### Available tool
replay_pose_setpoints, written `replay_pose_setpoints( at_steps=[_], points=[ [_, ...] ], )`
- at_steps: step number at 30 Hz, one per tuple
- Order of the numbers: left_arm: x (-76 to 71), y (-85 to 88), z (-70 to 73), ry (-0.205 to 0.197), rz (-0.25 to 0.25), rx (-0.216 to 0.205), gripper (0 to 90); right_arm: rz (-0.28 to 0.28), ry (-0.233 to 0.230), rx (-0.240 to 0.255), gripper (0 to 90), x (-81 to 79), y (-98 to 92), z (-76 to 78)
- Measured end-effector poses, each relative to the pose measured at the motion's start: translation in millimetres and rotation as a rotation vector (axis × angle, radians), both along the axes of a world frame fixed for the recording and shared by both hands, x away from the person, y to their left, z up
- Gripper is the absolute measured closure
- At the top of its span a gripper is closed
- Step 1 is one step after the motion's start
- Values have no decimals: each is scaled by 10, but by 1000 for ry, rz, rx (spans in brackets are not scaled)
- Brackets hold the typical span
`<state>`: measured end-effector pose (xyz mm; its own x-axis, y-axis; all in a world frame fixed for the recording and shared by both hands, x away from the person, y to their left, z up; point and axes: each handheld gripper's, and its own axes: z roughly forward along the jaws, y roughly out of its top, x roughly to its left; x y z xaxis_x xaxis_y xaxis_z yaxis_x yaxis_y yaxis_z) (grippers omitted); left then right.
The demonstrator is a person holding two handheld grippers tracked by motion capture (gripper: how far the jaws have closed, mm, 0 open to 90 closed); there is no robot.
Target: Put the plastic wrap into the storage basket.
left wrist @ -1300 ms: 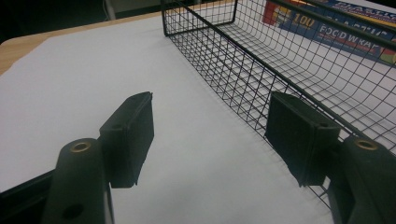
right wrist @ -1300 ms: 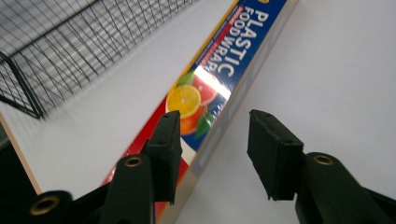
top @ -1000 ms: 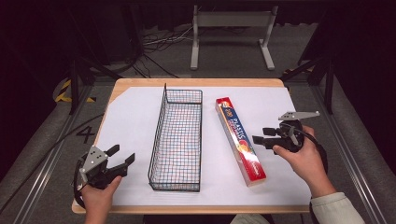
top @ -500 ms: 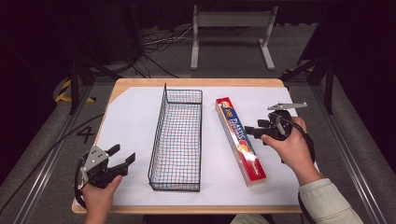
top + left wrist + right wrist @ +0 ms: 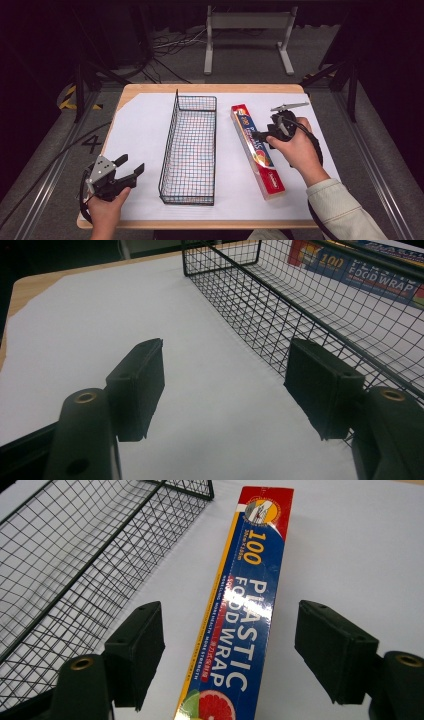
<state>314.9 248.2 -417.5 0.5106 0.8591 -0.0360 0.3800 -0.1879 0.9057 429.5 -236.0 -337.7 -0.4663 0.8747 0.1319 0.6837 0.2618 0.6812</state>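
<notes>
The long, narrow cardboard box of plastic food wrap, blue with red ends (image 5: 247,605), lies flat on the white paper sheet (image 5: 145,130) toward the table's right edge, just beside the empty black wire basket (image 5: 190,150); judged light, stiff and glossy-slick, so best pinched across its narrow width near mid-length. The right gripper (image 5: 227,652) straddles it, jaws wide, pads clear of both sides, holding nothing. Since the earlier frame it has moved in over the box with jaws opening; the left gripper (image 5: 225,390), open and empty, keeps its place near the front left corner.
</notes>
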Motion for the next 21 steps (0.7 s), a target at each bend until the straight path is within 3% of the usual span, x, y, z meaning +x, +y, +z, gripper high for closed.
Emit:
replay_pose_setpoints(
  at_steps=[5, 12, 21],
  points=[
    [5, -9, -5, 1, -2, 1, 325, -19, 35, -29, 258, 66, 69, -54],
    [-10, -8, 6, -3, 0, -3, 324, -55, 89, -108, 231, 121, 162, -207],
    [13, -8, -9, 4, -1, -13, 323, -114, 196, -157, 221, 150, 238, -382]
  ],
)
